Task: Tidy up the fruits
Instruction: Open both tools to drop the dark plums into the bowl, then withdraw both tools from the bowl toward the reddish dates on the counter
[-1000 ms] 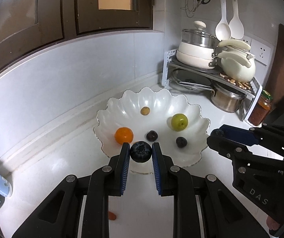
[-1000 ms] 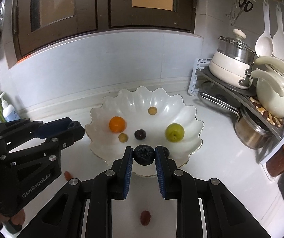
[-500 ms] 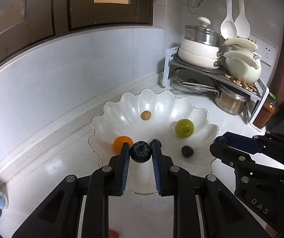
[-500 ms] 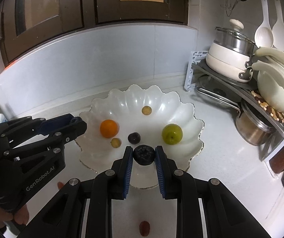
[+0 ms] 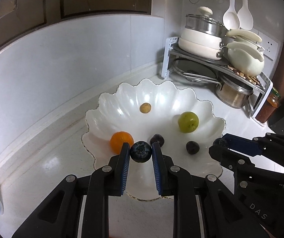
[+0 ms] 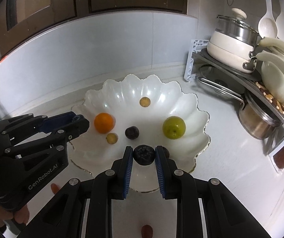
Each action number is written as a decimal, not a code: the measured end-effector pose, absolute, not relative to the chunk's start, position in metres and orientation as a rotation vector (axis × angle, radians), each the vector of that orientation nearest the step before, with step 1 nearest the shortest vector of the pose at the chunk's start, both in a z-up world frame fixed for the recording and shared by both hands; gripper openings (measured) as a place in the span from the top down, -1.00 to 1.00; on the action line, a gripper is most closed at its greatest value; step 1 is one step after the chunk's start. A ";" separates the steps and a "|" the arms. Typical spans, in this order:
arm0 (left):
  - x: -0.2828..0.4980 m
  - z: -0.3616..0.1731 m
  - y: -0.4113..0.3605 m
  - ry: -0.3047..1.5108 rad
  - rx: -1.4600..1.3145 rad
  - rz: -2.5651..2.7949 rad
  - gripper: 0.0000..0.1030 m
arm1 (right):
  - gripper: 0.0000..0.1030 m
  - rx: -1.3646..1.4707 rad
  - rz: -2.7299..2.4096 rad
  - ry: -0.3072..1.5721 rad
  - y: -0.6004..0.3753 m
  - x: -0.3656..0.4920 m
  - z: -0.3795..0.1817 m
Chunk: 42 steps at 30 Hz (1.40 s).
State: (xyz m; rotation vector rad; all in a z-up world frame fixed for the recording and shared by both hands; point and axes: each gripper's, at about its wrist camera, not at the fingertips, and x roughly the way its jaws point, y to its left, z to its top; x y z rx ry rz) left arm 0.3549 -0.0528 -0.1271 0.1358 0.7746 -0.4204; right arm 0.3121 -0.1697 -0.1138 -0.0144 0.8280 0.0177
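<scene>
Left gripper (image 5: 141, 151) and right gripper (image 6: 143, 155), jaws each clamped on a blueberry (image 5: 140, 151), (image 6: 143, 155), poised over the near rim of the scalloped bowl (image 6: 189, 103); the bowl floor lies directly ahead and below, left blueberry nearer the orange (image 5: 121, 141).

"GenRobot.AI" is printed on the left tool (image 6: 78, 119); "DAS" shows on the right tool (image 5: 220, 143).
</scene>
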 end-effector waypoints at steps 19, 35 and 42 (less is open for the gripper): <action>0.346 -0.124 -0.038 0.749 0.153 -0.371 -0.26 | -0.42 -0.006 -0.066 0.823 -0.170 0.307 -0.112; 0.328 -0.114 -0.029 0.725 0.144 -0.340 -0.56 | -0.45 -0.002 -0.118 0.795 -0.174 0.288 -0.098; 0.320 -0.106 -0.022 0.708 0.138 -0.319 -0.68 | -0.53 -0.003 -0.151 0.785 -0.173 0.280 -0.092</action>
